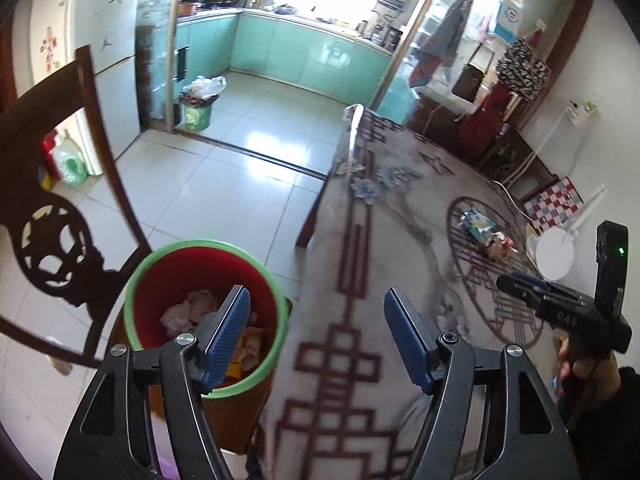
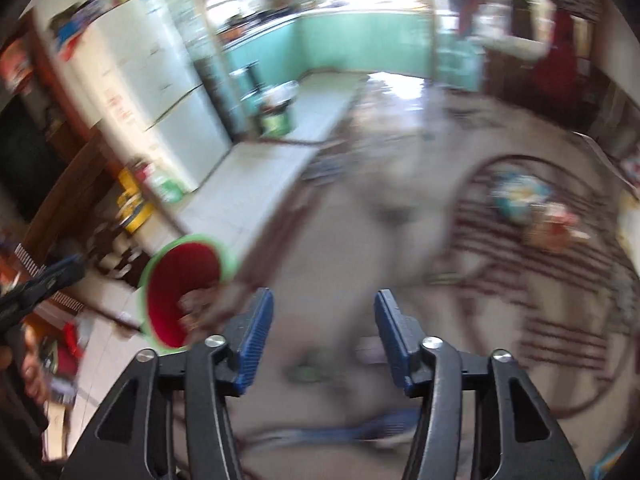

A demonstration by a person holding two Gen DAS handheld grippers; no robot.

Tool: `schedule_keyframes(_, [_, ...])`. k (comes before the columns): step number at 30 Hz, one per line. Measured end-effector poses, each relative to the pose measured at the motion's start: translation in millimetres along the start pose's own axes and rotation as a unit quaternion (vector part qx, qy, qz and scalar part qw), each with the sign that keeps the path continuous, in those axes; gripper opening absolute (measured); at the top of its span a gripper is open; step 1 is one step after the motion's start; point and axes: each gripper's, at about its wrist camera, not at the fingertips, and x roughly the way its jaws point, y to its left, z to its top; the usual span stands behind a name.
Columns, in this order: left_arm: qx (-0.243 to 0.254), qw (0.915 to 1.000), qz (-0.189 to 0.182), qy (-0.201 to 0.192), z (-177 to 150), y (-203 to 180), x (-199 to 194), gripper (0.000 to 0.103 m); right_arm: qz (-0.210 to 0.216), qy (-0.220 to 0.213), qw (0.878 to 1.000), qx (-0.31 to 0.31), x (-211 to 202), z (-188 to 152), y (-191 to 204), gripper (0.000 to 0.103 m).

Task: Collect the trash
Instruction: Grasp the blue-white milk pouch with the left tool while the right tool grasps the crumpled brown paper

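Note:
A red bin with a green rim (image 1: 168, 280) stands beside the table's left edge and holds crumpled wrappers (image 1: 192, 304). My left gripper (image 1: 316, 304) is open and empty, over the table edge next to the bin. On the patterned tablecloth (image 1: 380, 240), a blue wrapper (image 1: 478, 222) and a crumpled pinkish wrapper (image 1: 498, 246) lie at the right. My right gripper (image 2: 324, 312) is open and empty above the table. In the blurred right wrist view the bin (image 2: 180, 280) sits at the left and the wrappers (image 2: 532, 208) at the right. The right gripper also shows in the left wrist view (image 1: 520, 286).
A dark wooden chair (image 1: 60, 220) stands left of the bin. A white round object (image 1: 554, 256) sits on the table's right side. A second full trash bin (image 1: 198, 108) stands at the kitchen doorway. Tiled floor (image 1: 220, 184) lies beyond.

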Motion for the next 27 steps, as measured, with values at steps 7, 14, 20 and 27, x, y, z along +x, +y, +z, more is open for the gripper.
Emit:
schedule_keyframes(7, [0.027,0.9968,-0.076,0.006,20,-105,27,0.076,-0.100,-0.021,0.987,0.123,-2,53,-191,0.060])
schedule_keyframes(14, [0.069,0.9933,-0.092,-0.007,59,-211,84,0.083,-0.057,0.062,0.986,0.142,94,71,-276,0.060])
schedule_keyframes(20, [0.095,0.9941,-0.052,0.009,80,-268,169,0.083,0.017,0.042,0.988,0.145,117,59,-303,0.012])
schedule_keyframes(27, [0.086,0.9939,-0.005,0.068,89,-298,283,0.083,0.039,-0.016,0.982,0.186,72,32,-332,0.009])
